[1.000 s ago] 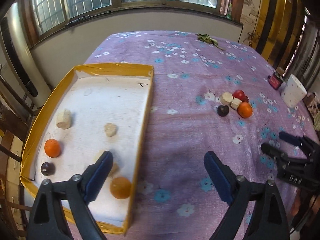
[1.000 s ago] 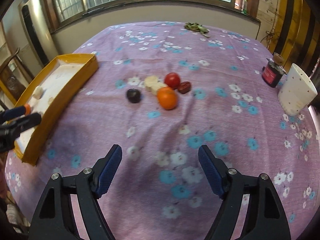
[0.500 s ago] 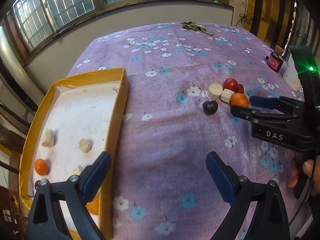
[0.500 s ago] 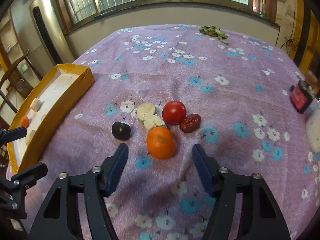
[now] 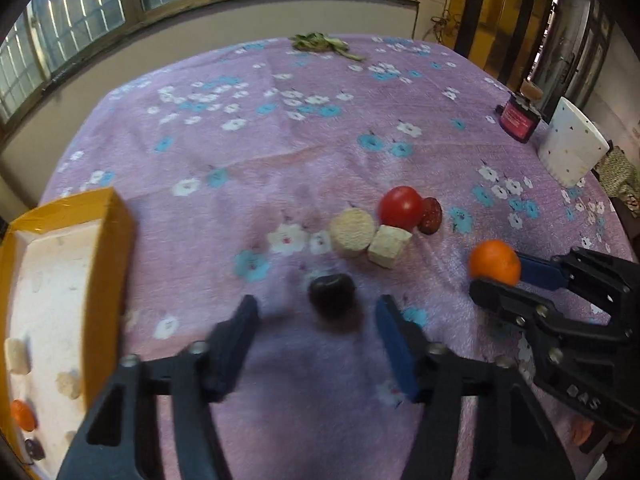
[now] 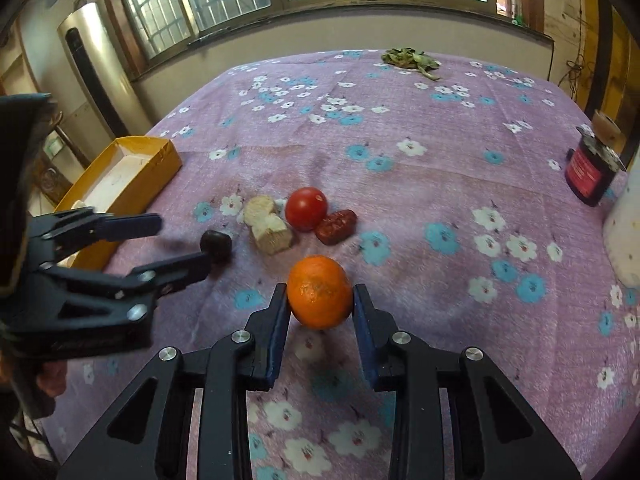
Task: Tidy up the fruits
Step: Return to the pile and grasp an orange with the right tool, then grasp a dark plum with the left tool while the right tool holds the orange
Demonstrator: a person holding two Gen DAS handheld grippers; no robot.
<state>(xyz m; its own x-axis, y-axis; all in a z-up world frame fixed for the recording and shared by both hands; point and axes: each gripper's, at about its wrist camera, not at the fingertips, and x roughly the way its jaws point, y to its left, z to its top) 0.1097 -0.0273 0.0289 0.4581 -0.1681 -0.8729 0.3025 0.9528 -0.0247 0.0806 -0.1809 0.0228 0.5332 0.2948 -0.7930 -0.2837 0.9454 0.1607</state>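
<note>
My right gripper (image 6: 320, 300) is shut on an orange (image 6: 320, 291) and holds it just above the purple cloth; the orange also shows in the left wrist view (image 5: 494, 261). My left gripper (image 5: 316, 312) is open around a dark plum (image 5: 332, 294), its fingers either side of it, not touching. Beyond it lie a red tomato (image 5: 401, 207), a red date (image 5: 431, 210) and two pale cut pieces (image 5: 352, 230). The yellow tray (image 5: 106, 240) at the left holds several fruits and pale pieces.
A white cup (image 5: 570, 147) and a dark red jar (image 5: 519, 119) stand at the table's right edge. A bunch of green leaves (image 5: 320, 43) lies at the far end. A tall grey appliance (image 6: 94, 68) stands left of the table.
My left gripper swung right from over the tray to the plum and narrowed. My right gripper moved forward and closed on the orange.
</note>
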